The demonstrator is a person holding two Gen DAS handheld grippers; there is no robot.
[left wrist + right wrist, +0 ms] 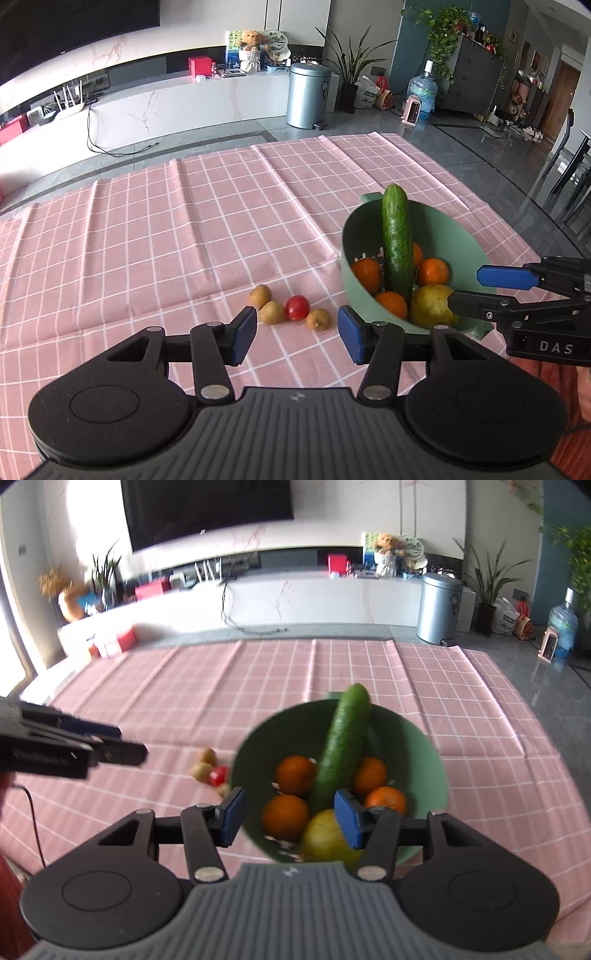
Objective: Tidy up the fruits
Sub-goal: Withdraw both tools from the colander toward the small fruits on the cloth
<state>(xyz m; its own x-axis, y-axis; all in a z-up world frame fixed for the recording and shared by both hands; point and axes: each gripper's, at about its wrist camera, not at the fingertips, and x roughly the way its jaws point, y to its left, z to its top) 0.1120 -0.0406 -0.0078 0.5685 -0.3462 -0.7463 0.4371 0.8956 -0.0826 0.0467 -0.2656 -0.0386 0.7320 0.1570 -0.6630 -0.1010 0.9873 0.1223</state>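
A green bowl [465, 236] on the pink checked cloth holds a cucumber [397, 240], several oranges [433, 271] and a yellow pear [430, 304]. Left of it on the cloth lie three kiwis [271, 312] and a red tomato [297, 307]. My left gripper [297, 334] is open and empty, just in front of the loose fruit. My right gripper [290, 816] is open and empty over the bowl's [424, 753] near rim, above the pear [325, 836] and beside the cucumber [343, 746]. It also shows in the left wrist view [467, 290].
The pink cloth [184, 229] covers the table, whose far edge meets the grey floor. Beyond stand a white TV bench [166, 107], a metal bin [308, 96], a potted plant and a water bottle. My left gripper shows at the left of the right wrist view [125, 742].
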